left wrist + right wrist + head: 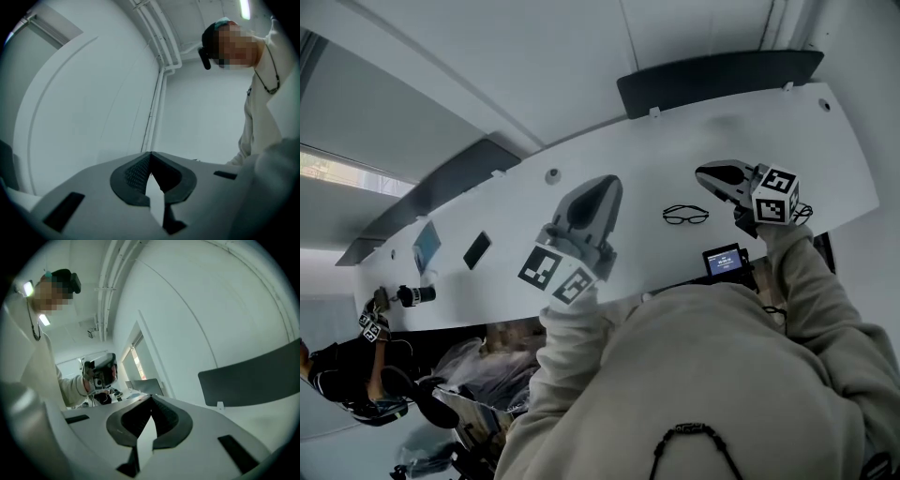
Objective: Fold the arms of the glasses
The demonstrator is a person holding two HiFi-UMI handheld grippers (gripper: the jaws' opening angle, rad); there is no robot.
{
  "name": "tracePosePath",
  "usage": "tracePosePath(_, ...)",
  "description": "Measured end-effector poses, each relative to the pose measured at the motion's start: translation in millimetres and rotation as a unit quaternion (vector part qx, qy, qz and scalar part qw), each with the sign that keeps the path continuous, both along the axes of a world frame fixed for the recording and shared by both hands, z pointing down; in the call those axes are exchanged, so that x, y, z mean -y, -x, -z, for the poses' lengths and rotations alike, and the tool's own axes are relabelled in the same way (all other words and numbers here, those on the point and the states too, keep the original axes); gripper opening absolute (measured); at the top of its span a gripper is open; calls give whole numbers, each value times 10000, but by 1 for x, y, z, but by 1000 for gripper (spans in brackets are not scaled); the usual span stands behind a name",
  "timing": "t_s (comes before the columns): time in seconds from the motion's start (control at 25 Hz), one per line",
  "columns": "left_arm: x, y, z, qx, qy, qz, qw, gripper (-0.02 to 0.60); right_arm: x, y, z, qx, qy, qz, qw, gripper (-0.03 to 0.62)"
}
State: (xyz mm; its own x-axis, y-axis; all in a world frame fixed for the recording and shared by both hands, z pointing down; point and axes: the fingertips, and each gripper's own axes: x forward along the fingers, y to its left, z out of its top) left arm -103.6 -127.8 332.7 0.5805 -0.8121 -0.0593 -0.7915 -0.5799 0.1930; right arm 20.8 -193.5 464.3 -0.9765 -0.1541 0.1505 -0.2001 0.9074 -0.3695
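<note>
Black thin-rimmed glasses (685,216) lie on white table (675,155); left gripper (601,186) and right gripper (707,173) closed, empty.

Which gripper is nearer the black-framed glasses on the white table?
The right gripper, just above the black-framed glasses in the head view; the left gripper sits farther left.

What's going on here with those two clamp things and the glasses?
A person holds a two-jaw gripper in each hand above a white table. The left gripper and the right gripper are both shut and empty. A pair of black glasses lies on the table between them, touched by neither.
</note>
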Motion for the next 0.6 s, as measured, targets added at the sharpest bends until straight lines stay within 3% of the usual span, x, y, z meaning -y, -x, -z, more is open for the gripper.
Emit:
tracePosePath(0.28,9,-26,-9,76,-8,-484,9988,5,-15,10,62,350,-497,-134,9981,20)
tracePosePath(0.4,14,-21,-11,82,75,-463,9989,5,-25,14,84,279,-749,-165,9967,20)
tracePosePath(0.52,22,-14,-24,167,396,-176,9989,5,-36,17,103,218,-983,-273,9945,20)
tracePosePath(0.6,20,-12,-23,83,354,-209,9991,5,-45,21,115,273,-1092,-278,9933,20)
